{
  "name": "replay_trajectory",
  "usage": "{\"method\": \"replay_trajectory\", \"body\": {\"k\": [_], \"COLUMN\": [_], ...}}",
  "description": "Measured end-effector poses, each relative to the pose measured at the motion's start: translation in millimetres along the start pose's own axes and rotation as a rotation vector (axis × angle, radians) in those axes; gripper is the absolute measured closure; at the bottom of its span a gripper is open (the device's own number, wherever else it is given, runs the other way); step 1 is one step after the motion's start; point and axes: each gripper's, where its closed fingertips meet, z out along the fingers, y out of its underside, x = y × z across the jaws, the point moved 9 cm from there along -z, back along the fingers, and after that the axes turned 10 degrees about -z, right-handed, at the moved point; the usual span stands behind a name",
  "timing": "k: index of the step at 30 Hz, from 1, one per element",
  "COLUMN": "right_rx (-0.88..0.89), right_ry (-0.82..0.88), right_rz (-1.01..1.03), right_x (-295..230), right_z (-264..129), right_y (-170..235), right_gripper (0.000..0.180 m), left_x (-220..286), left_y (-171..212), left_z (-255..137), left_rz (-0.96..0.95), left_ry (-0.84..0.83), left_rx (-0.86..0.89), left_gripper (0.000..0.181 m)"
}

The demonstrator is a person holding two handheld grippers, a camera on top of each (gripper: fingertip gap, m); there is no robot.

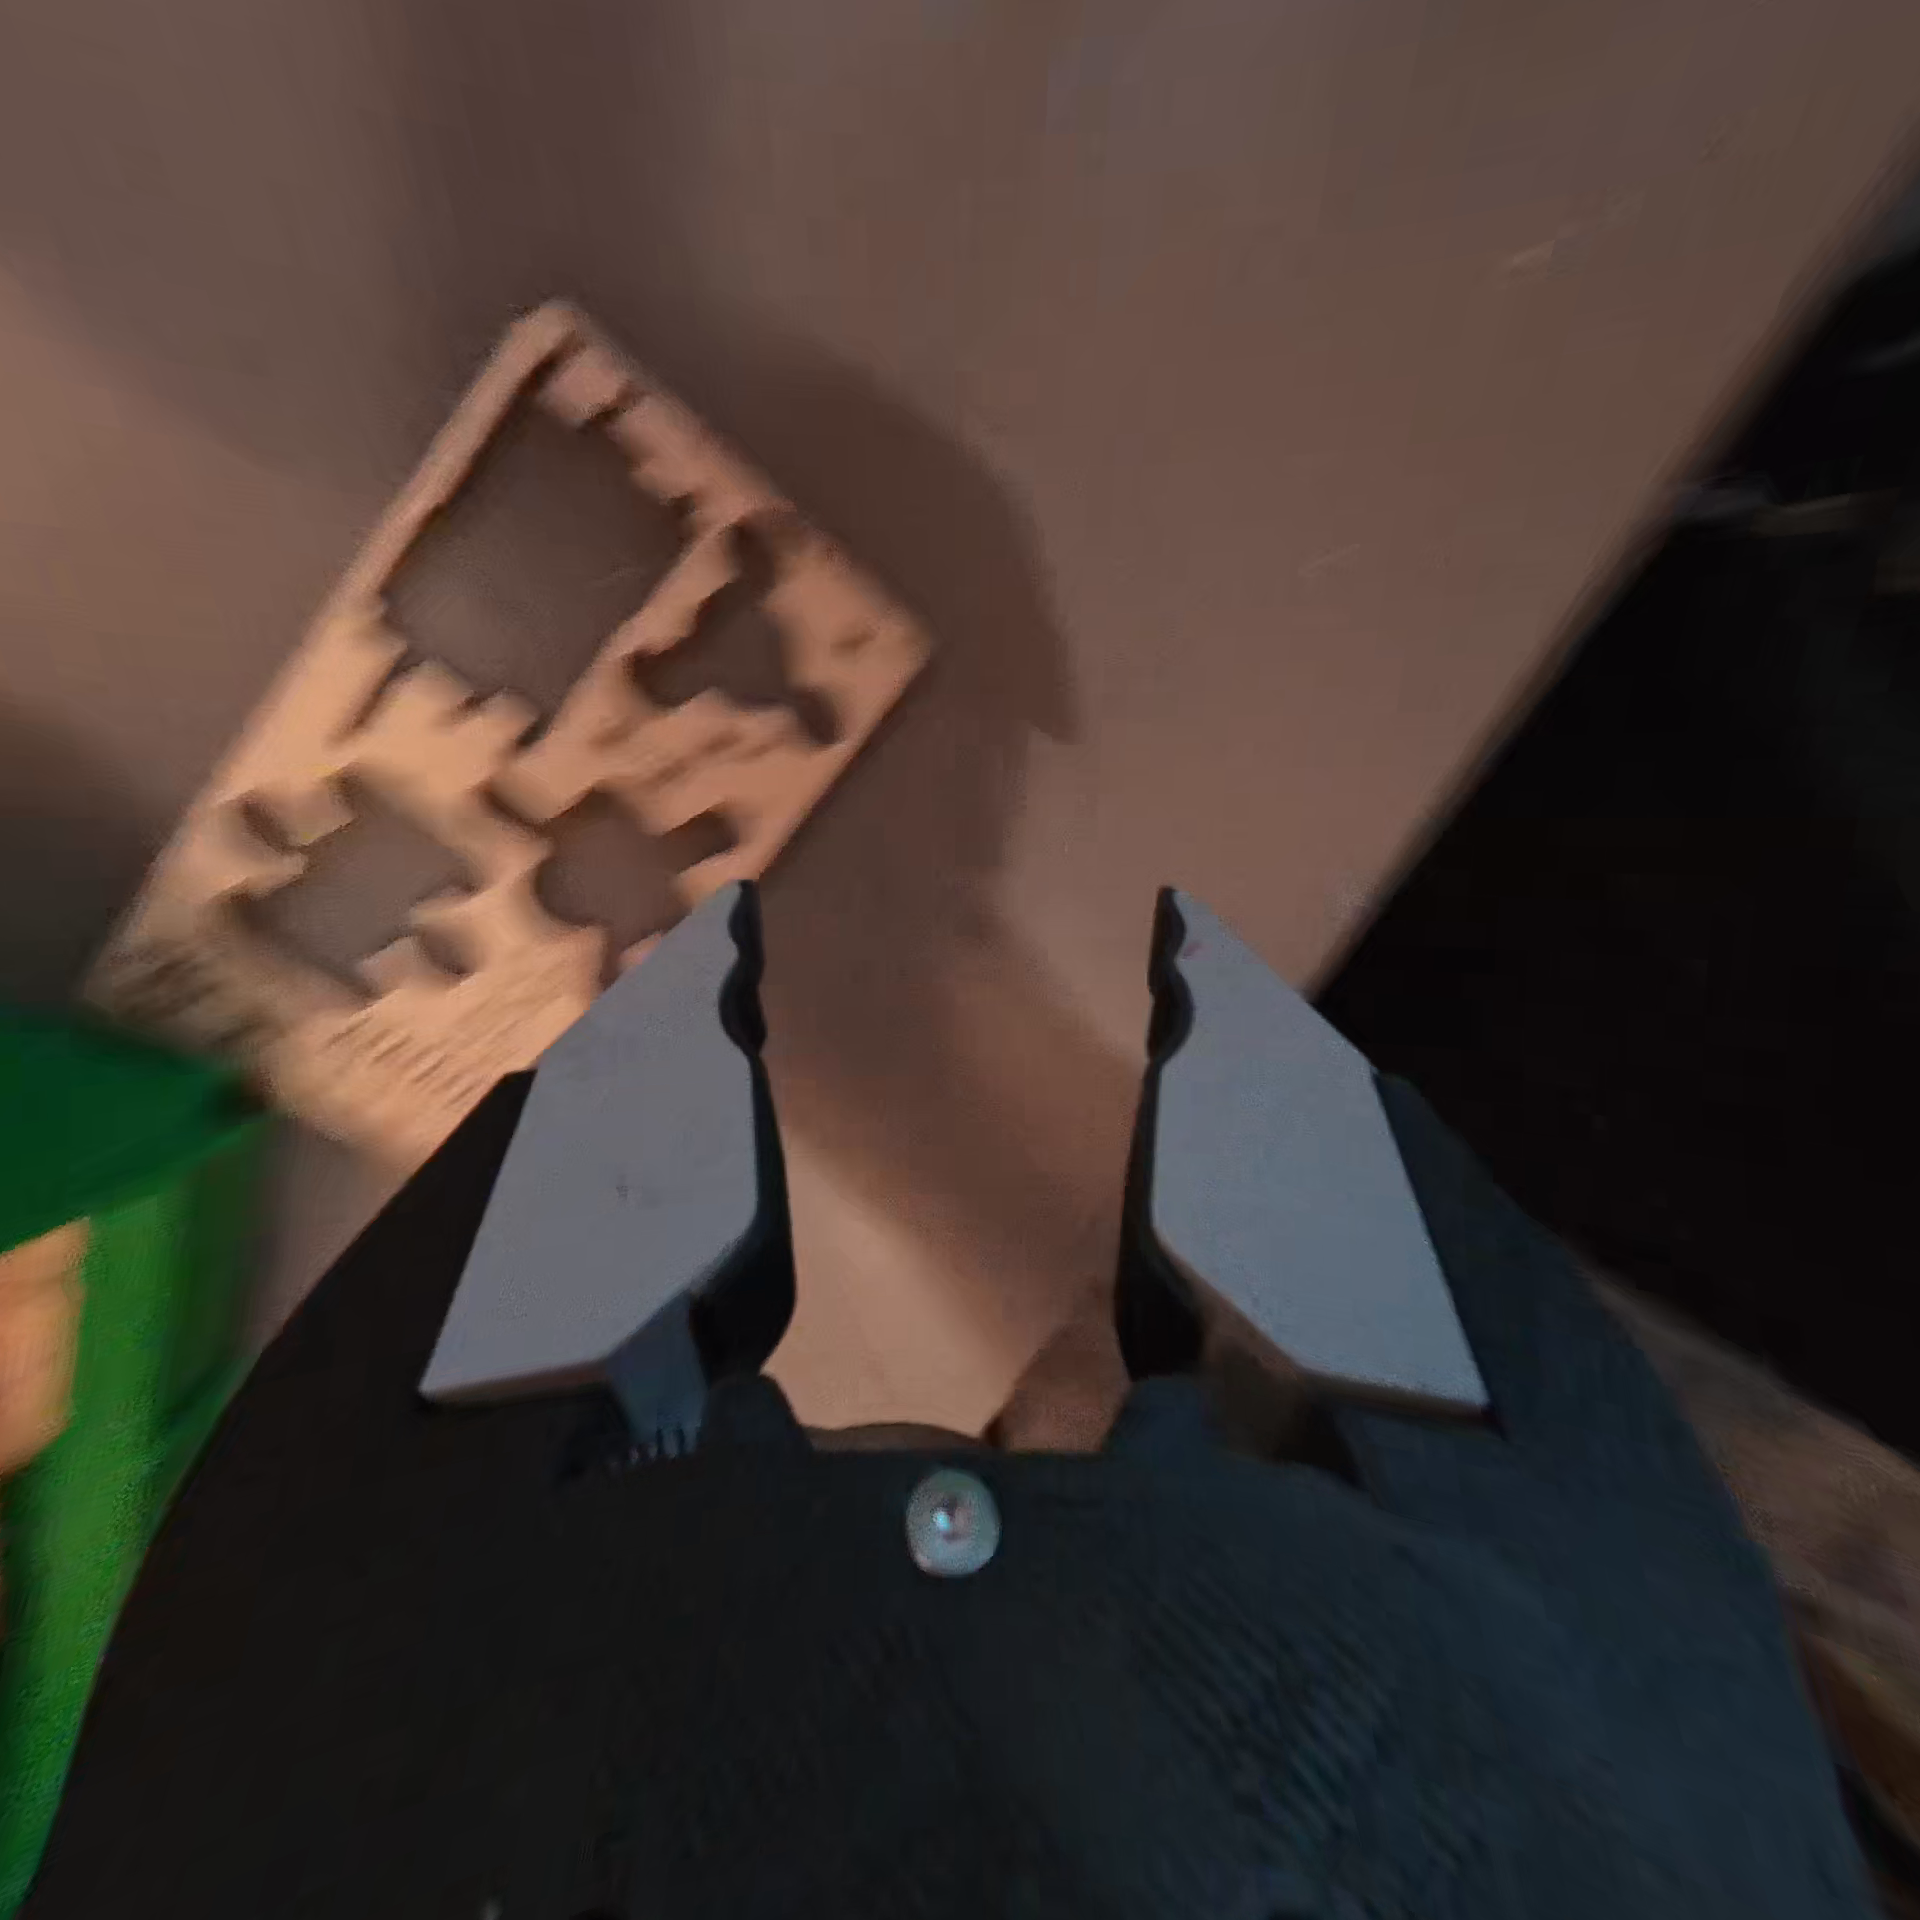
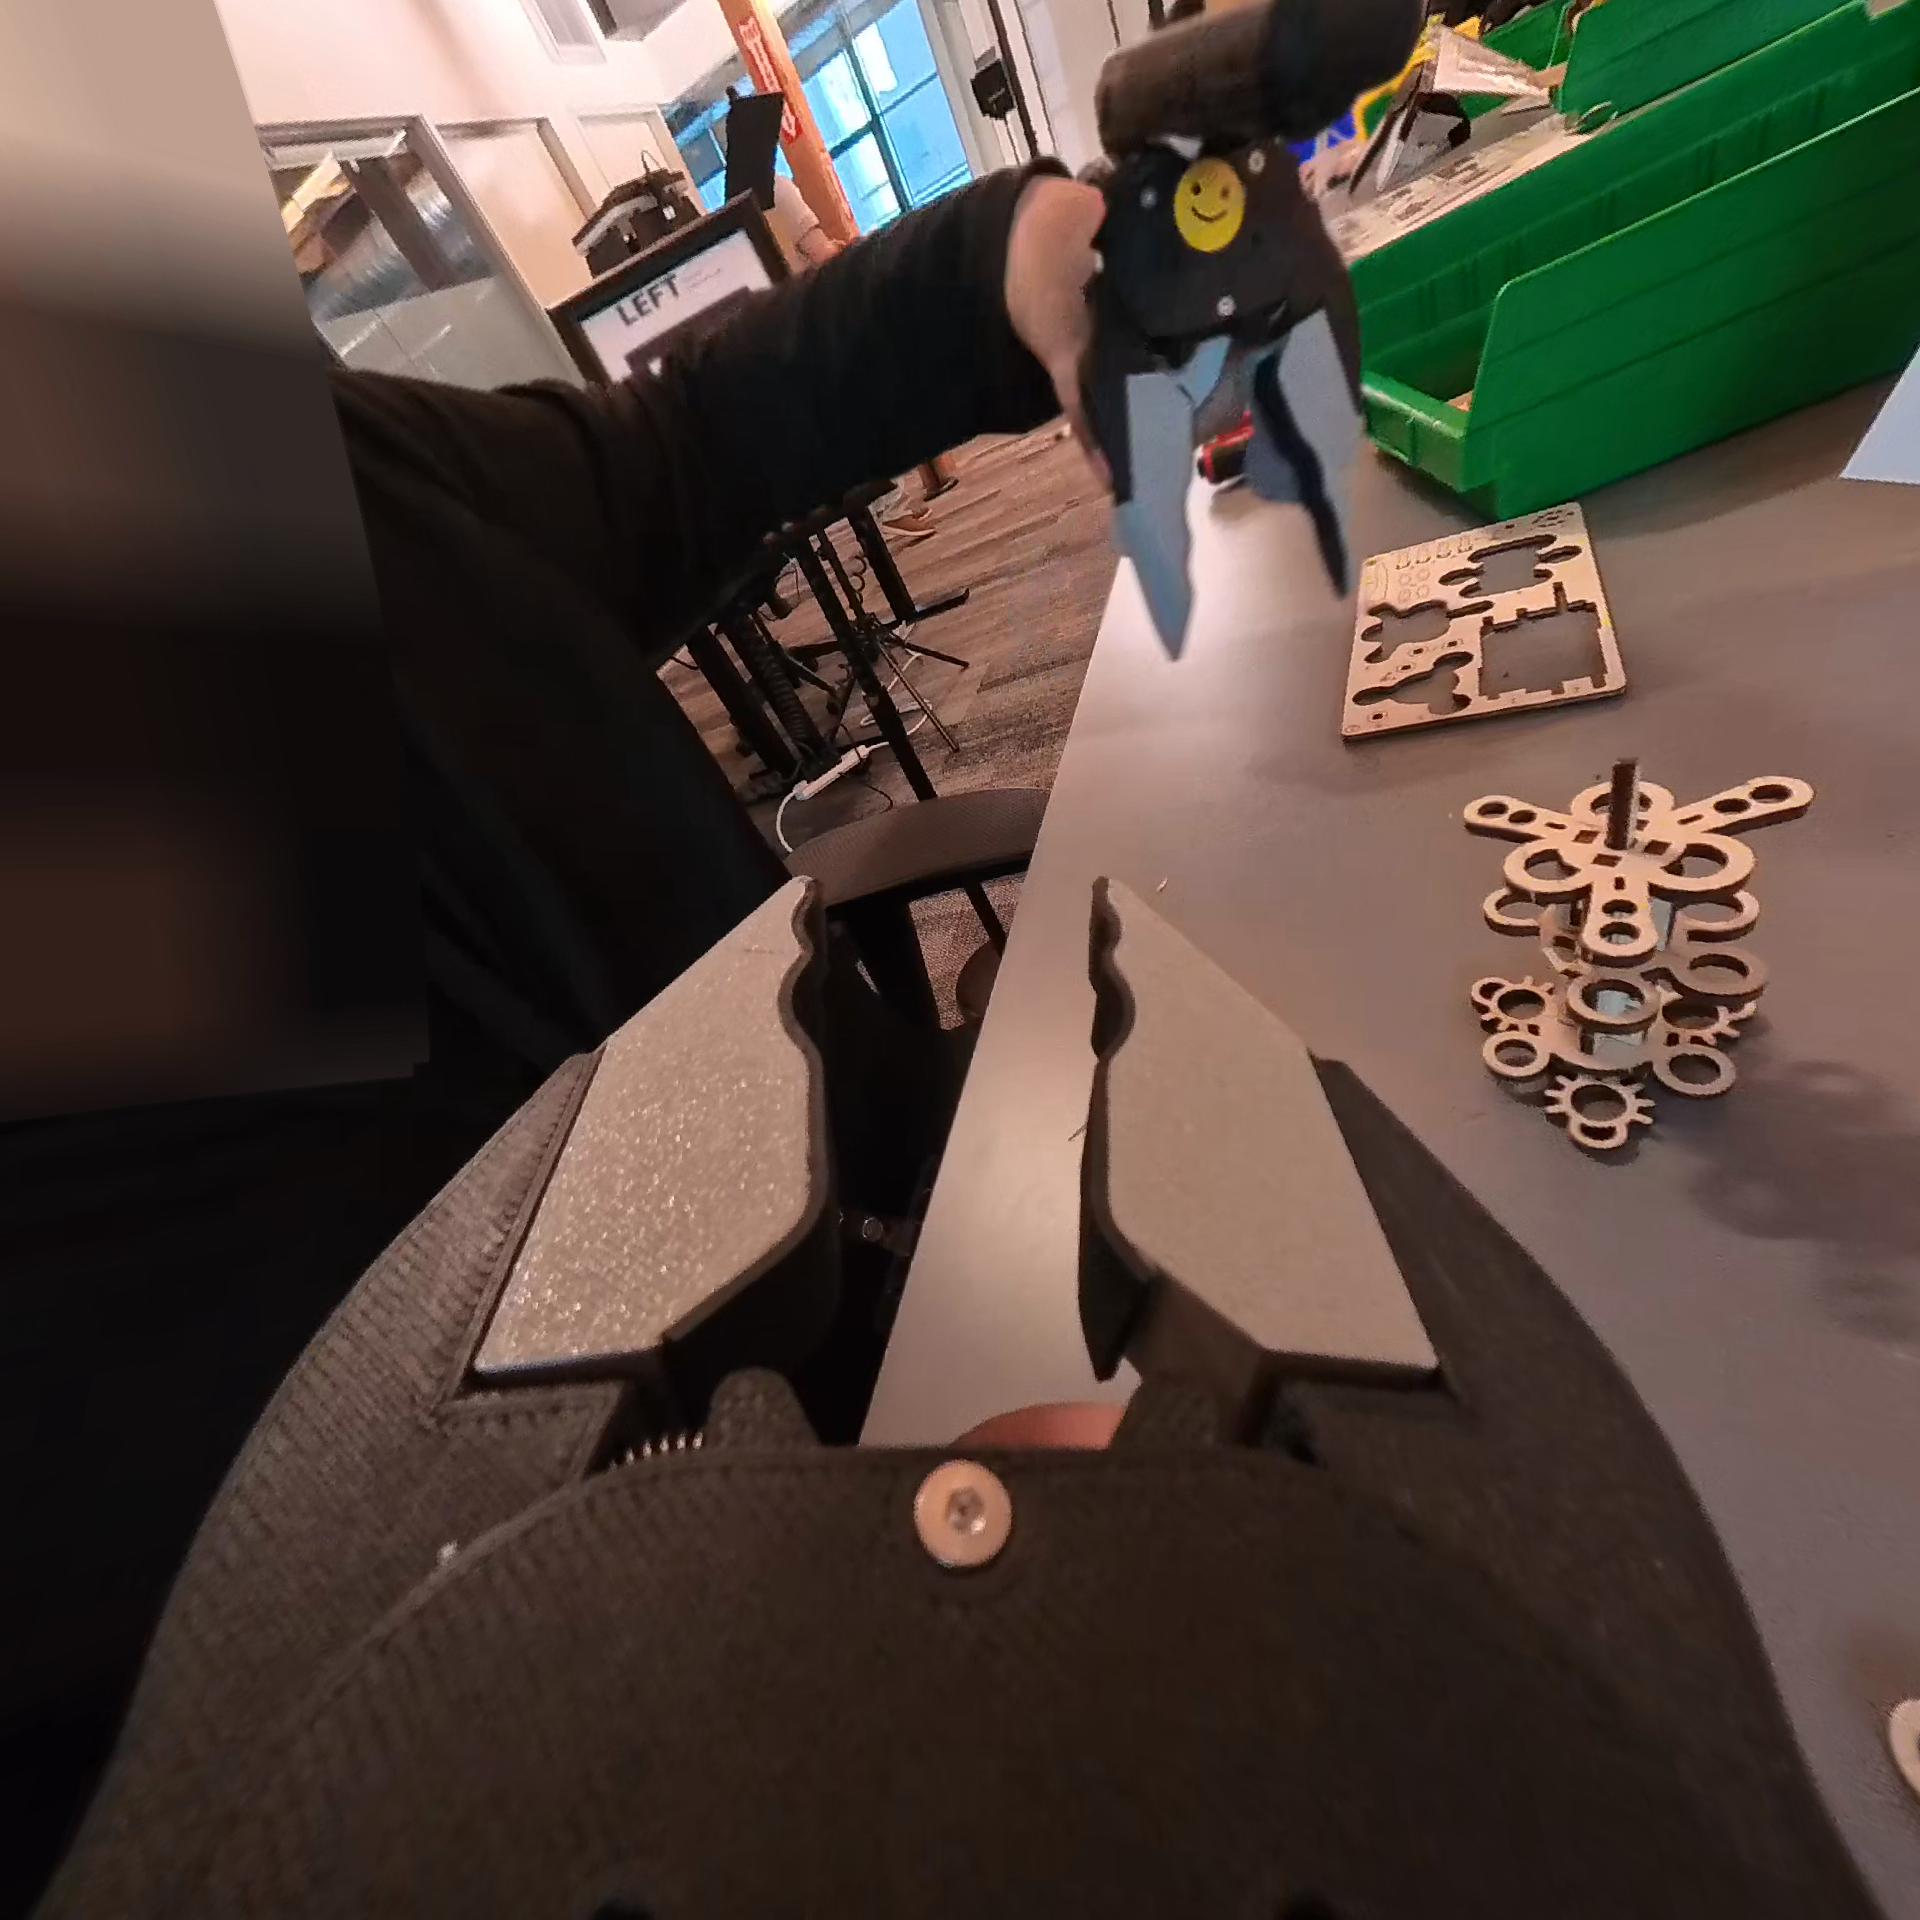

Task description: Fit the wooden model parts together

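Note:
A stacked wooden model (image 2: 1626, 961) of ringed, gear-like plates on a dark centre post stands on the grey table (image 2: 1299, 831). A flat wooden sheet with cut-out holes (image 2: 1481, 623) lies beyond it; it also shows blurred in the left wrist view (image 1: 520, 727). My left gripper (image 1: 956, 904) is open and empty, held above the table just right of the sheet; it shows in the right wrist view (image 2: 1257, 603), pointing down. My right gripper (image 2: 956, 899) is open and empty over the table's near edge, left of the model.
Green bins (image 2: 1621, 301) stand at the back of the table; a green bin corner (image 1: 94, 1195) sits at the left. The table edge (image 1: 1558, 644) drops to a dark floor. A person's dark sleeve (image 2: 675, 436), an office chair (image 2: 914, 842) and stands are beside the table.

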Motion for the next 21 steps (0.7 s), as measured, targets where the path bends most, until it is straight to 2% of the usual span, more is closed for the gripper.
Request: {"method": "replay_trajectory", "body": {"k": [2,4,6,9,14,16,18,19,21], "right_rx": [0.008,0.015,0.016,0.012,-0.002,-0.008,-0.011,-0.014,-0.019], "right_ry": [-0.003,-0.007,-0.013,-0.016,-0.023,-0.020,-0.016,-0.015,-0.016], "right_rz": [0.002,0.000,-0.006,-0.006,0.004,0.007,0.008,0.007,0.011], "right_x": [0,-1,-1,0,1,2,1,1,0], "right_z": [-1,-1,-1,1,6,6,7,7,10], "right_y": [0,-2,-3,-3,-1,0,1,1,1], "right_gripper": [0.132,0.132,0.132,0.132,0.132,0.132,0.132,0.132,0.132], "left_x": [-25,-49,-65,-78,-54,-23,19,36,45], "left_y": [21,43,58,61,52,47,41,37,27], "left_z": [3,7,10,7,14,14,10,6,-4], "left_rz": [0.027,-0.054,-0.114,-0.139,-0.159,-0.129,-0.092,-0.038,0.015], "left_ry": [-0.185,-0.248,-0.242,-0.265,-0.083,0.070,0.335,0.408,0.380], "left_rx": [-0.101,-0.202,-0.227,-0.145,-0.096,-0.073,-0.037,0.002,0.119], "left_gripper": [0.107,0.099,0.088,0.073,0.050,0.059,0.092,0.096,0.097]}}
